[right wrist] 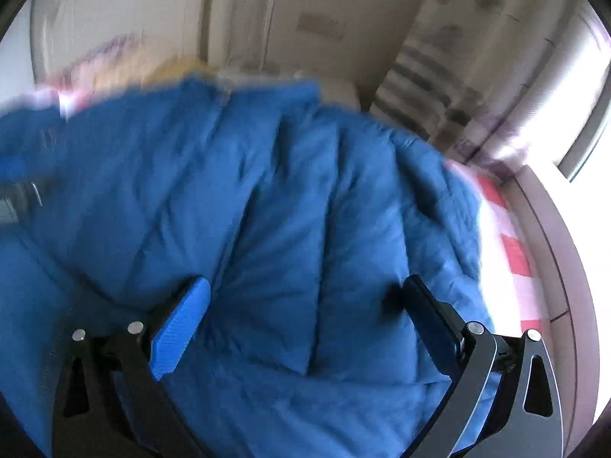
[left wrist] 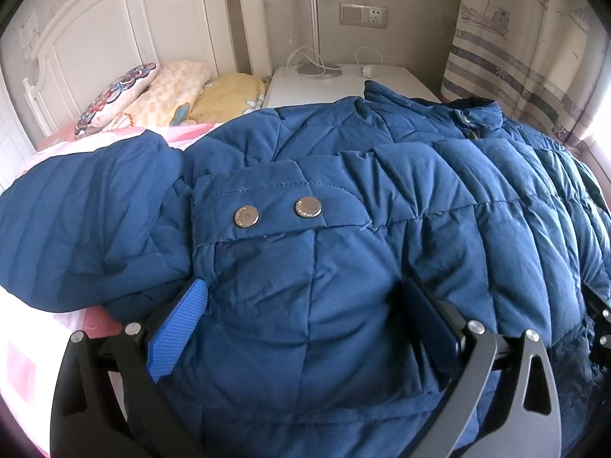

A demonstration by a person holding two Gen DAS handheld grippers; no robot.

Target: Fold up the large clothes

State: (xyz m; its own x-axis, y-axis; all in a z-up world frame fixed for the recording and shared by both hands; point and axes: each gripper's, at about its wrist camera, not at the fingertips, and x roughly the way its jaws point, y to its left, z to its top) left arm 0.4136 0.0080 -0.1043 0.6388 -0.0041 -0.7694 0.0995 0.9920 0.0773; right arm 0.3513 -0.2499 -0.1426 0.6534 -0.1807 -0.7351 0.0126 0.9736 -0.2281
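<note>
1. Blue quilted jacket (left wrist: 343, 198) lies spread on the pink bed (left wrist: 23, 362), collar toward the nightstand (left wrist: 343, 80).
2. Left claw (left wrist: 305, 305): jaws wide, straddling jacket padding; grip cannot be told.
3. Right claw (right wrist: 309, 305): jaws wide over the jacket, view blurred.

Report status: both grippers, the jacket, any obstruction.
Left gripper jaws wide, jacket bulging between, grip unclear. Right gripper open over jacket, nothing pinched. Jacket spread on bed, not folded. Nothing in the way.

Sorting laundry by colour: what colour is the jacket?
Blue jacket, clearest in the left wrist view.
</note>
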